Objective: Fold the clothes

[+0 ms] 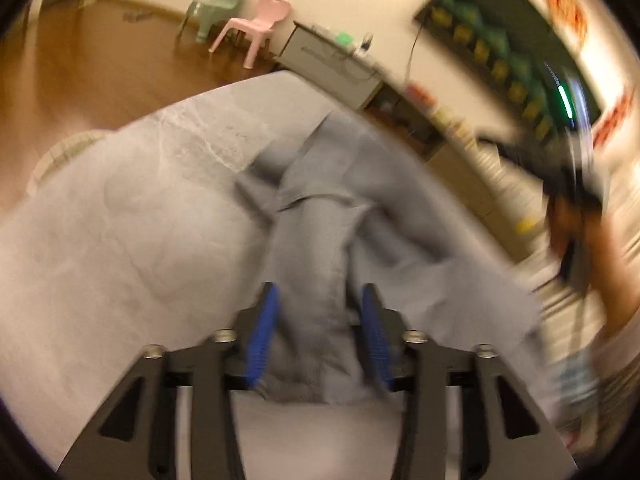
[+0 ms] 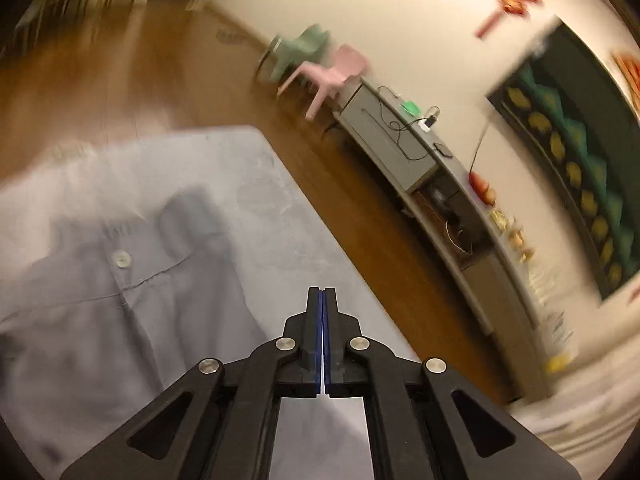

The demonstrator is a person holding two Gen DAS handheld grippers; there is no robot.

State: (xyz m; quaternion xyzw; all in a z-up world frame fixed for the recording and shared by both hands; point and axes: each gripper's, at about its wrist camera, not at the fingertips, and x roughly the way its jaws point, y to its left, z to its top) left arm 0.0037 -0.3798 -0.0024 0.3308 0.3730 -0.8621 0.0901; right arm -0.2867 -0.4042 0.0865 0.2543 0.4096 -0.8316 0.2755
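A grey garment (image 1: 320, 216) lies crumpled on the light marbled table (image 1: 132, 208). A fold of it runs between the blue pads of my left gripper (image 1: 320, 300), whose jaws stand apart around the cloth without pinching it. In the right wrist view the garment (image 2: 132, 304) lies at the left with a white button (image 2: 121, 258) and a seam showing. My right gripper (image 2: 322, 296) is shut with nothing between its pads, above the table beside the garment's right edge. In the left wrist view, the right gripper (image 1: 560, 176) is a dark blur at the upper right.
The table's far edge (image 2: 280, 152) drops to a brown wooden floor. A pink chair (image 2: 332, 76) and a green chair (image 2: 300, 52) stand by the wall. A long grey cabinet (image 2: 400, 148) with cables runs along the wall at the right. Both views are motion-blurred.
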